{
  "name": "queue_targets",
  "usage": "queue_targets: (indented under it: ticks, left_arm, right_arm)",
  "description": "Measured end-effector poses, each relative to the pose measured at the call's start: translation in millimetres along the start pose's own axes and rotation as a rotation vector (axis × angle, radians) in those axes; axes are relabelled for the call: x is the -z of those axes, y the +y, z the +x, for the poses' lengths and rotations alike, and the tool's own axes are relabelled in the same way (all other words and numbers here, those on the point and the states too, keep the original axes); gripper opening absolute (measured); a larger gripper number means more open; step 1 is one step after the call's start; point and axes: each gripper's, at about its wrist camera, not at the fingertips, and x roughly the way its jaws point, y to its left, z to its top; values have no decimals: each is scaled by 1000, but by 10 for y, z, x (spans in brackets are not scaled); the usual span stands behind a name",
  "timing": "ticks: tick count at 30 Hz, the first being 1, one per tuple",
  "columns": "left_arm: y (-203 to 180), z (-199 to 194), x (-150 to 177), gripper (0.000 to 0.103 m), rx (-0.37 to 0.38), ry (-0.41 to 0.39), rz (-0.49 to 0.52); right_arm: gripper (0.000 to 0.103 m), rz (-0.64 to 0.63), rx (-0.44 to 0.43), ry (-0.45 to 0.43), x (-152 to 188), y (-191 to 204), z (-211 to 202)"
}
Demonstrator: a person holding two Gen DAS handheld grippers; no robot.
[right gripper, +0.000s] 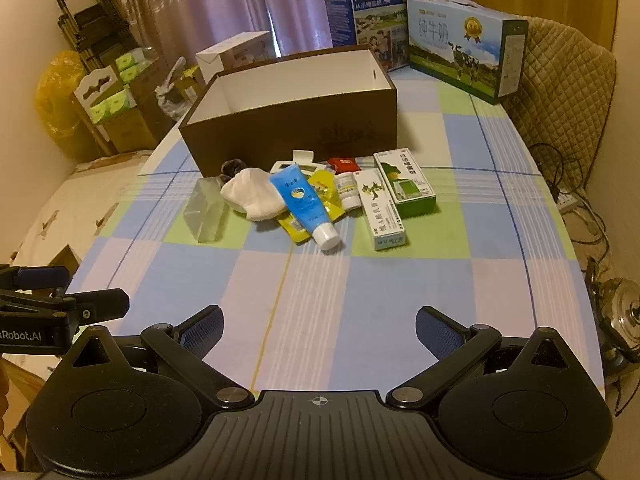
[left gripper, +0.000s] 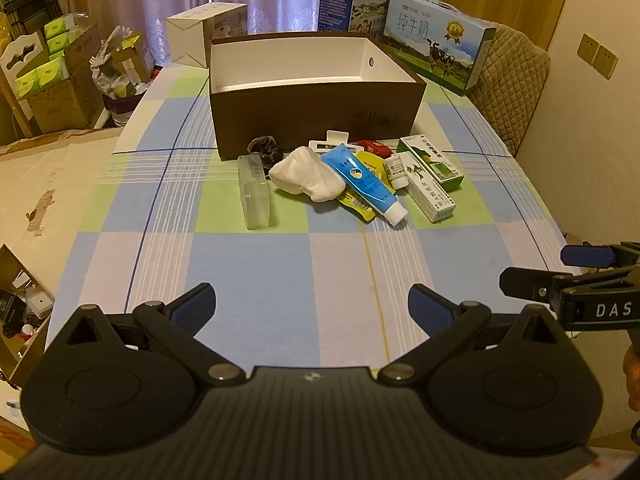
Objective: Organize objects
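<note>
One brown box (left gripper: pixel 316 120) stands open on the checked desk (left gripper: pixel 256 272), and right in front of it lies a cluster: one clear case (left gripper: pixel 254 192), one white cloth (left gripper: pixel 306 176), one blue tube (left gripper: pixel 362 178), two green-and-white cartons (left gripper: pixel 432 176). Both tools, left tool (left gripper: pixel 312 308) and right tool (right gripper: pixel 320 330), hover low at the near edge, well short of the cluster, level, side by side, jaws spread wide, gripping nothing.

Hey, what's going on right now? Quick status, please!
Left gripper and right gripper open, empty, hovering short of the pile. Brown box open; blue tube and the rest on the table. Nothing in the way.
</note>
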Motion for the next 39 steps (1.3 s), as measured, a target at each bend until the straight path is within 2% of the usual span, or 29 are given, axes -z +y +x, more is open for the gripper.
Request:
queue_targets:
  ticks: [24, 39]
  left_arm:
    - [-132, 42, -52, 101, -15, 12, -7]
    - [-200, 170, -155, 101, -33, 19, -29]
  right_arm:
    - [100, -17, -22, 2, -15, -106, -1]
    - [100, -37, -44, 15, -143, -239, 104]
